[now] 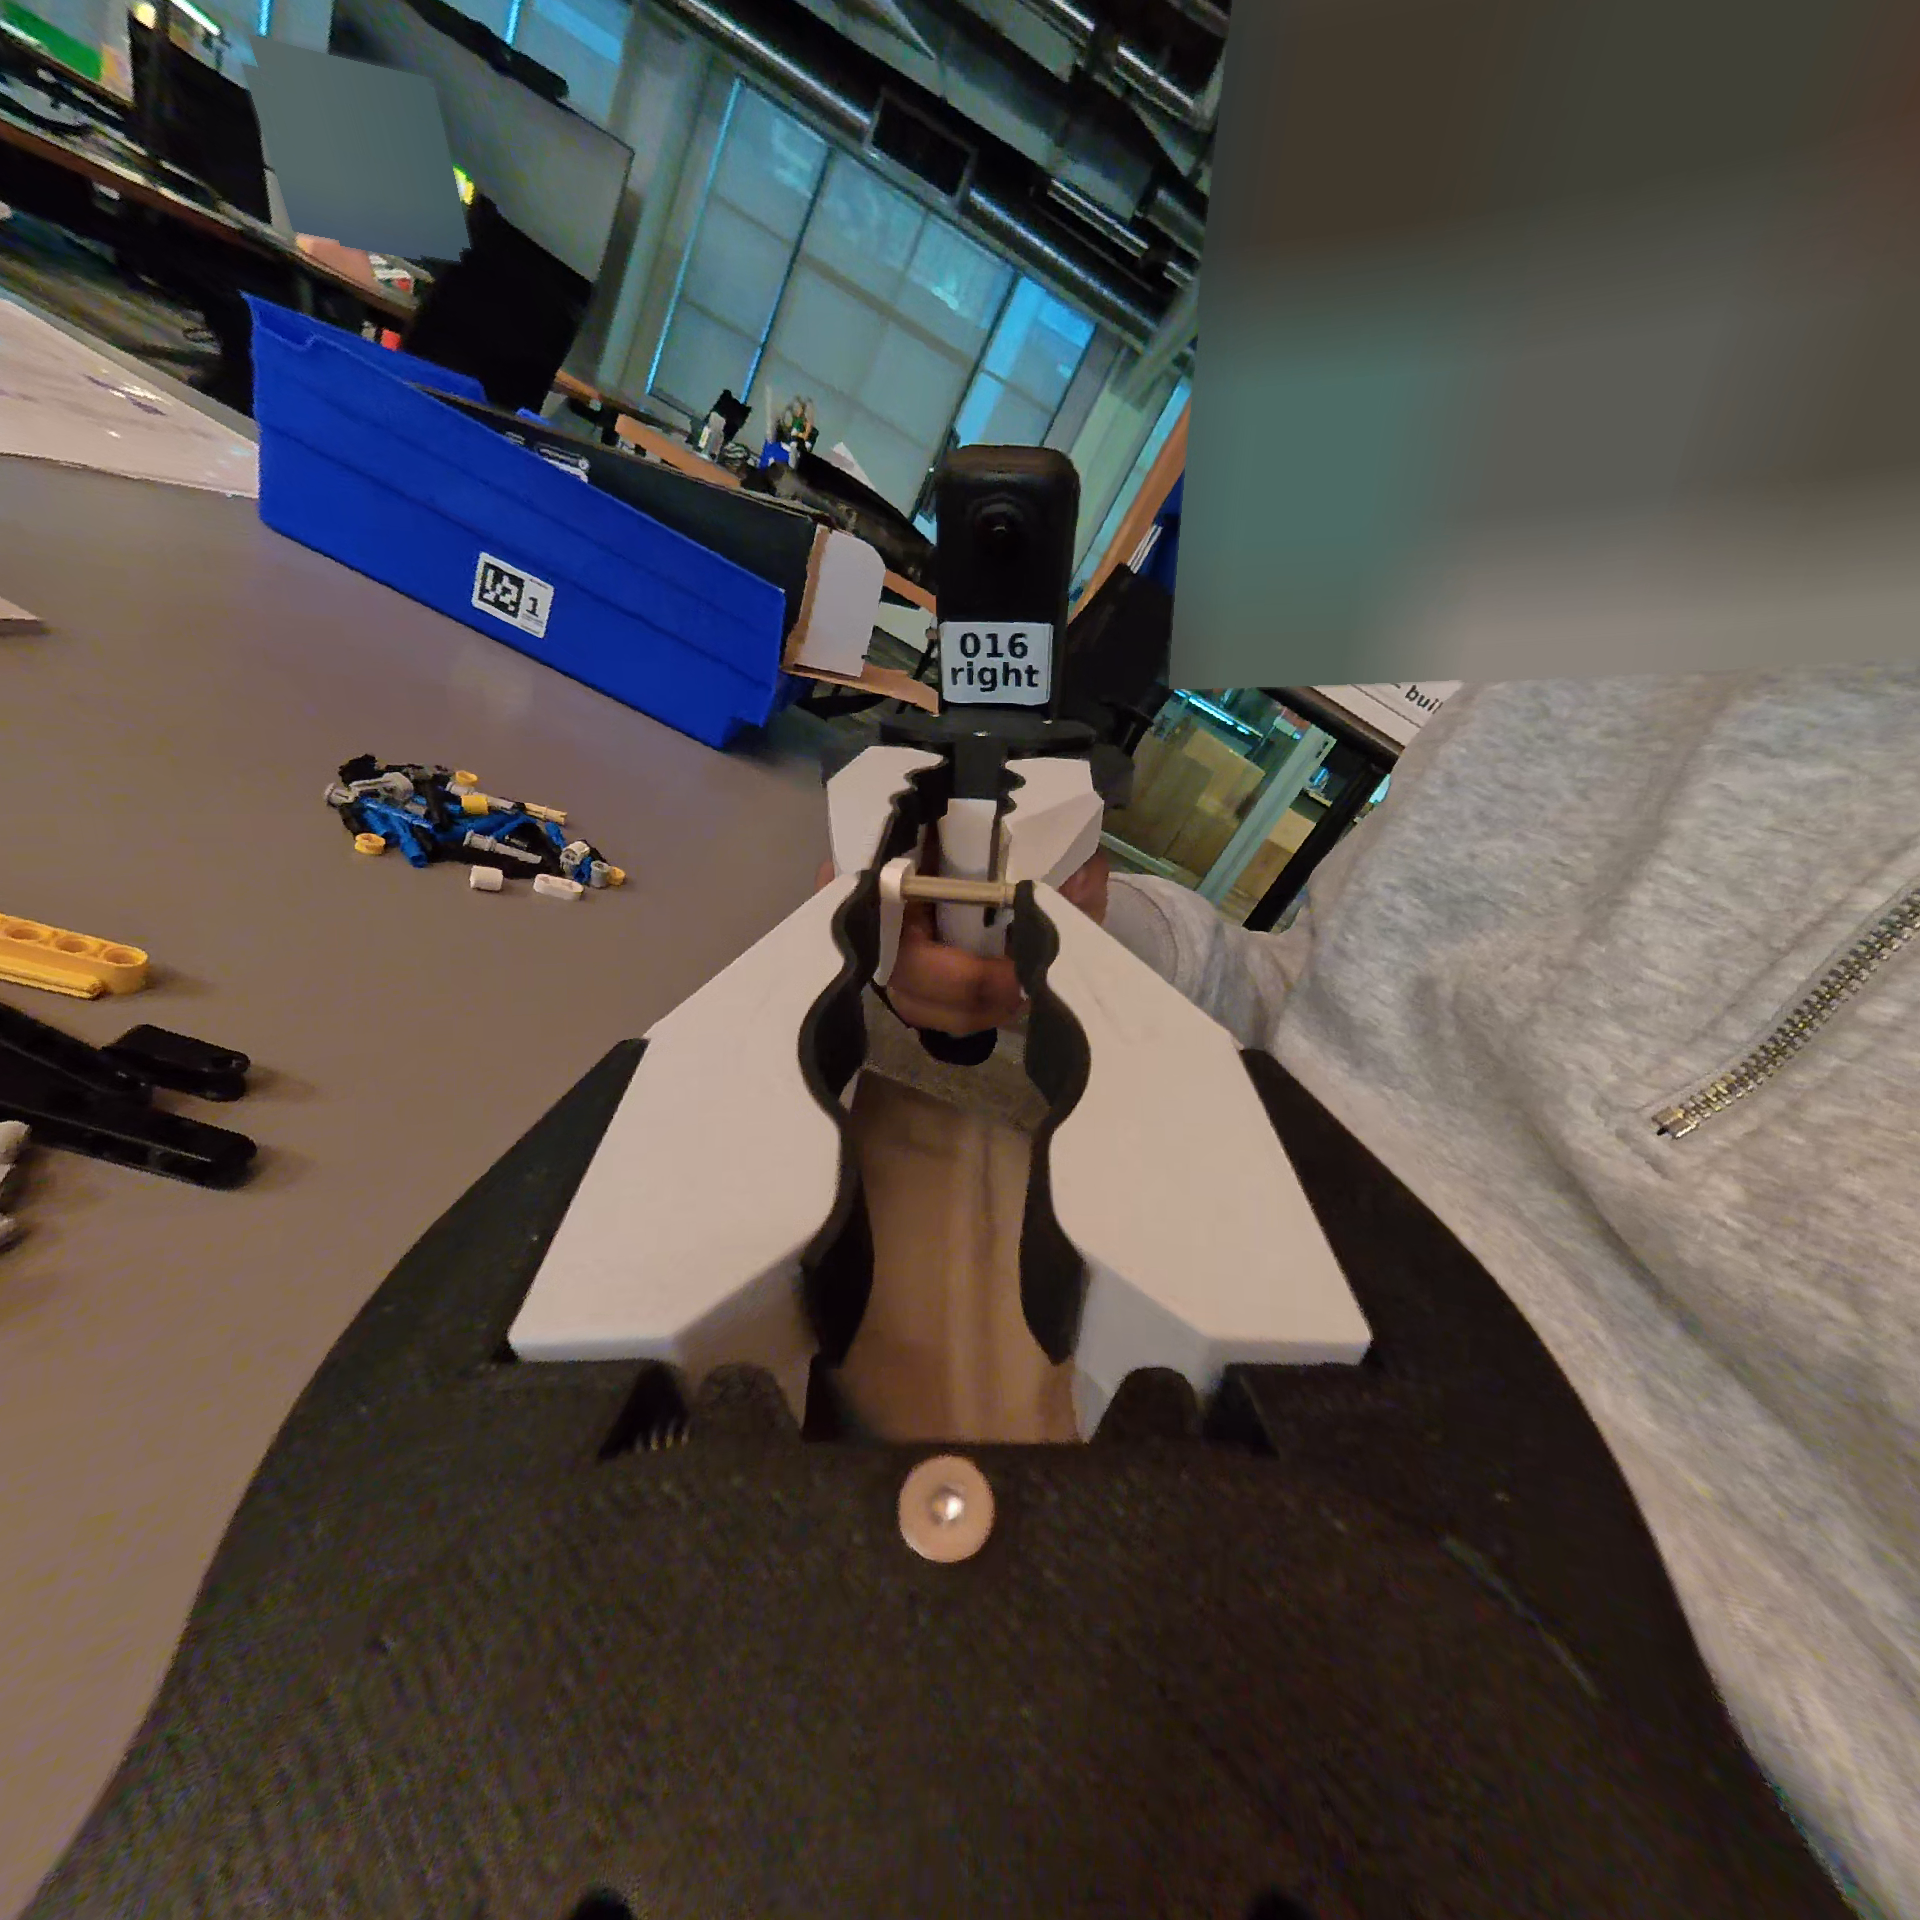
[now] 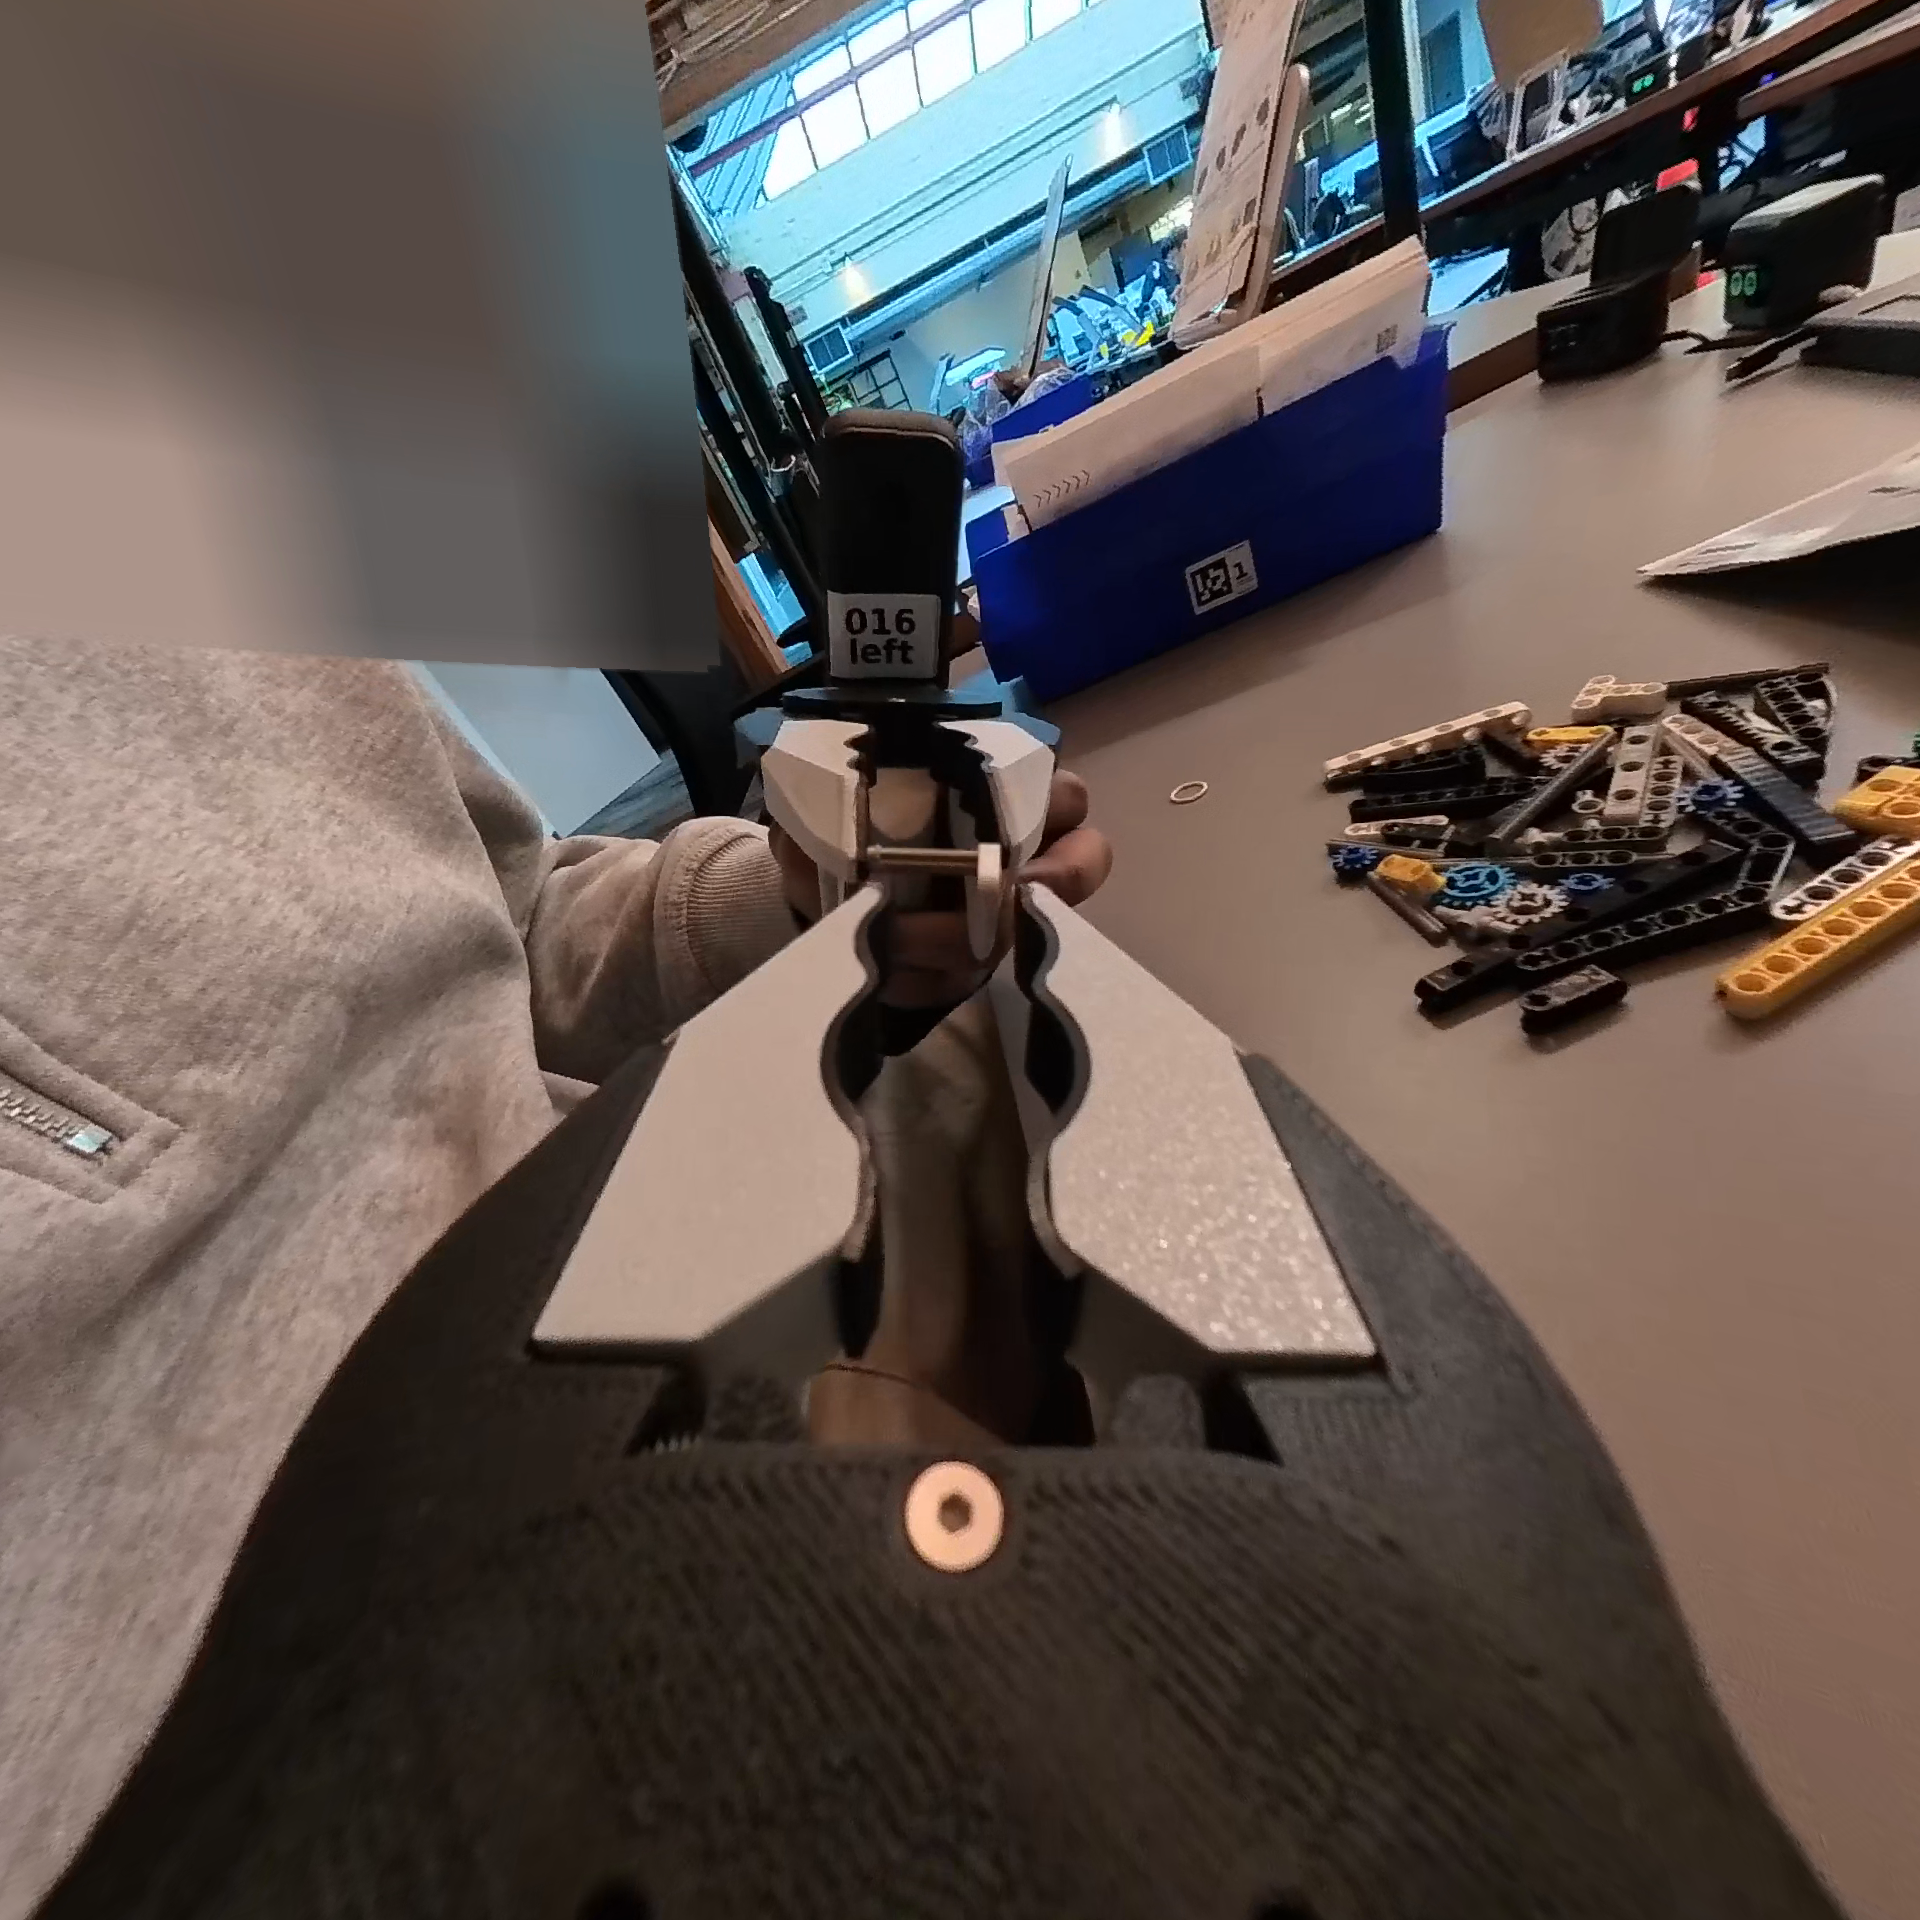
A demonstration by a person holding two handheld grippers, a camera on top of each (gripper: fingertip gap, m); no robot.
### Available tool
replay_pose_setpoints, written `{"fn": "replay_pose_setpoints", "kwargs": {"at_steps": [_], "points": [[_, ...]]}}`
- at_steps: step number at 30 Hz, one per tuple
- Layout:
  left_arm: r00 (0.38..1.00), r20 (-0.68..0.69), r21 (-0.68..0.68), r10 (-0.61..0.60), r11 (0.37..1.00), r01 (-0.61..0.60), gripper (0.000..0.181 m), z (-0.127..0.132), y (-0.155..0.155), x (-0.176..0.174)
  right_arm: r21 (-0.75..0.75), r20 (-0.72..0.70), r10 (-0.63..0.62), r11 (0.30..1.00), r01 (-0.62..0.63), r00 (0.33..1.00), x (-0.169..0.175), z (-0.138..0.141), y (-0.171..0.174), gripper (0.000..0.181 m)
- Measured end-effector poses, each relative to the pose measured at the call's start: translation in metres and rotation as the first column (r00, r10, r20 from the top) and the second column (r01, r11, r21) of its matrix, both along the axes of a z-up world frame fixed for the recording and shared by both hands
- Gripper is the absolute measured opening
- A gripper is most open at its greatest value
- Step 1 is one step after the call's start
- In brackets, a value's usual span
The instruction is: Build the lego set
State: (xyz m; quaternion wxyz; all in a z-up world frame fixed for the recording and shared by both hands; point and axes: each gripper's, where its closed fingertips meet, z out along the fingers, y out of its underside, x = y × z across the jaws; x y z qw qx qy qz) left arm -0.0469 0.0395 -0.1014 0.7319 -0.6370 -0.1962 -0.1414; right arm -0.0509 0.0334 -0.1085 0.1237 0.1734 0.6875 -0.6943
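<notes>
My two grippers face each other tip to tip above the table. A short tan axle (image 1: 951, 890) lies crosswise where the tips meet, with a white piece (image 1: 891, 914) on one end. My left gripper (image 1: 940, 899) has its fingertips against both ends of the axle. In the right wrist view the axle (image 2: 920, 857) and the white piece (image 2: 982, 914) sit just past my right gripper (image 2: 948, 891), whose jaws stand narrow. I cannot tell whether they pinch the white piece. A pile of beams and gears (image 2: 1621, 842) lies on the table, and a smaller pile of pins (image 1: 468, 821) is nearby.
A blue bin (image 1: 520, 540) stands at the back and also shows in the right wrist view (image 2: 1216, 530). Yellow (image 1: 73, 956) and black beams (image 1: 135, 1101) lie at the left. A small ring (image 2: 1190, 793) lies on the grey table (image 2: 1558, 1247). A person in a grey jacket (image 1: 1610, 1039) is close by. Left and right tips are no more than a few centimetres apart.
</notes>
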Motion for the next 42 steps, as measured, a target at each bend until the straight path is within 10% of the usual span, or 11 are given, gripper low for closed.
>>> {"fn": "replay_pose_setpoints", "kwargs": {"at_steps": [27, 42], "points": [[0.998, -0.067, -0.014, 0.004, 1.0, -0.005, 0.023, 0.003, 0.002, 0.004, -0.008, -0.076, -0.038, 0.999, 0.038, 0.996, -0.001, 0.007, 0.004, 0.001], [0.976, -0.218, -0.026, -0.015, 1.0, 0.01, 0.025, 0.009, 0.004, 0.016, 0.081, -0.424, -0.088, 0.988, 0.135, 0.901, 0.01, 0.017, 0.006, 0.002]]}}
